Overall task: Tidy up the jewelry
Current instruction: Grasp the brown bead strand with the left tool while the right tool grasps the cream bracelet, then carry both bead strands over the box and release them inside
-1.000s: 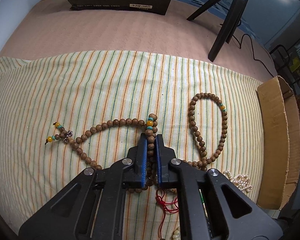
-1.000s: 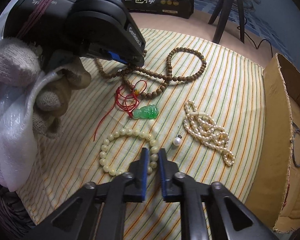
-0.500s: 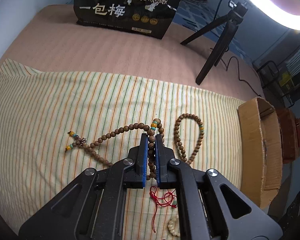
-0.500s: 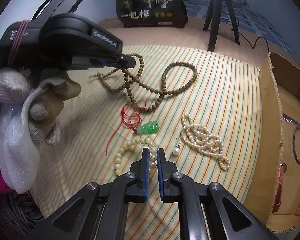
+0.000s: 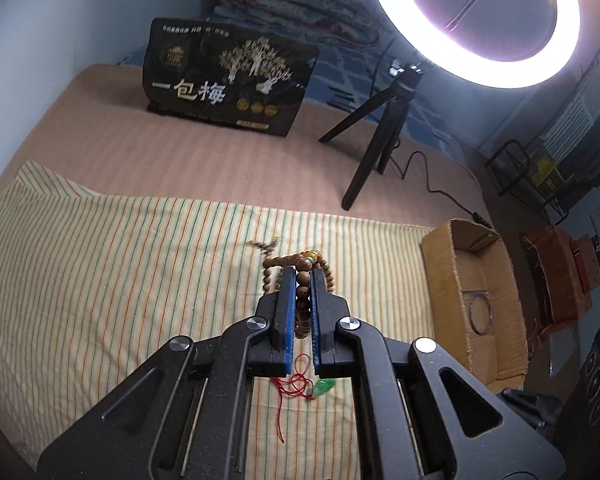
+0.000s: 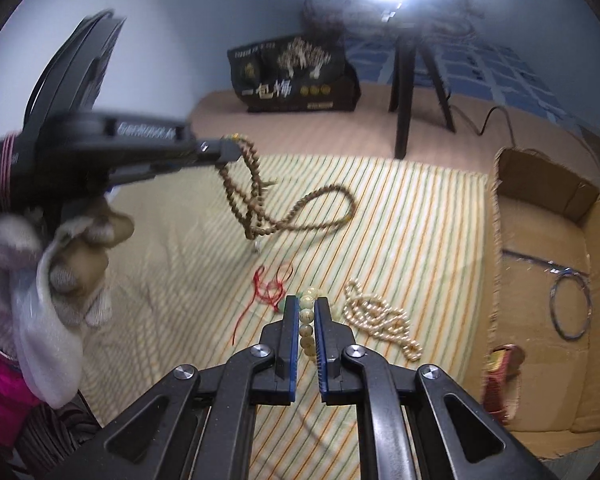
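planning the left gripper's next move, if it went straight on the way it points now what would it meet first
Probably the striped cloth beyond the fingers; the left gripper, shut on the brown wooden bead necklace, has nothing else ahead, though depth is unclear.

The left gripper (image 5: pixel 303 276) is raised above the cloth, jaws clamped on a wooden bead strand (image 5: pixel 302 296), held by a gloved left hand (image 6: pixel 72 256). The right gripper (image 6: pixel 305 312) sits low, jaws closed on pale beads (image 6: pixel 307 320).
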The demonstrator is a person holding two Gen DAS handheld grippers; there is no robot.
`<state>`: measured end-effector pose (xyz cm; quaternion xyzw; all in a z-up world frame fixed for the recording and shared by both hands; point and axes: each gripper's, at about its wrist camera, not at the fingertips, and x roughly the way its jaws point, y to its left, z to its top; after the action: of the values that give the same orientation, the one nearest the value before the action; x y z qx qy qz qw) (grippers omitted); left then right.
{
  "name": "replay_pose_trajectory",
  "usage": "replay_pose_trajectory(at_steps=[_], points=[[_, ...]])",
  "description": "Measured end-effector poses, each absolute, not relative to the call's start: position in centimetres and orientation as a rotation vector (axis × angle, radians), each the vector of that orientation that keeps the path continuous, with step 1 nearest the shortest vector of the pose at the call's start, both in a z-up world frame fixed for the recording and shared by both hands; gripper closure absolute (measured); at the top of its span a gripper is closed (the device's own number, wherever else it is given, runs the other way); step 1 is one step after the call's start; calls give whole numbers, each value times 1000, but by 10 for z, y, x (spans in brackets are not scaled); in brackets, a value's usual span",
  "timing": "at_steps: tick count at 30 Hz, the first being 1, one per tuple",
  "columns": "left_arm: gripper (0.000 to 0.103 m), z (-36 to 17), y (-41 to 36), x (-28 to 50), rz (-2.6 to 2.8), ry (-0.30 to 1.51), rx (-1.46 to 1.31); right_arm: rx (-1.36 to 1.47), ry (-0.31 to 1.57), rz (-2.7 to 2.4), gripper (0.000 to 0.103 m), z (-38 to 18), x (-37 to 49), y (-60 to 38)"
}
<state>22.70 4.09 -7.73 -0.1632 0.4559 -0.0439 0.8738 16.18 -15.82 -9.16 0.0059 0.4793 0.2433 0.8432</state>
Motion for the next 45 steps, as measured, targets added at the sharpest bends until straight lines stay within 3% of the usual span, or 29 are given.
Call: replay_pose_trajectory(at_steps=[23, 45], points=[[99, 8, -4, 211, -221, 815, -348, 168, 837, 348, 98, -26, 169, -266], [99, 55, -103, 234, -403, 754, -302, 254, 865, 221, 98, -35, 178, -339]])
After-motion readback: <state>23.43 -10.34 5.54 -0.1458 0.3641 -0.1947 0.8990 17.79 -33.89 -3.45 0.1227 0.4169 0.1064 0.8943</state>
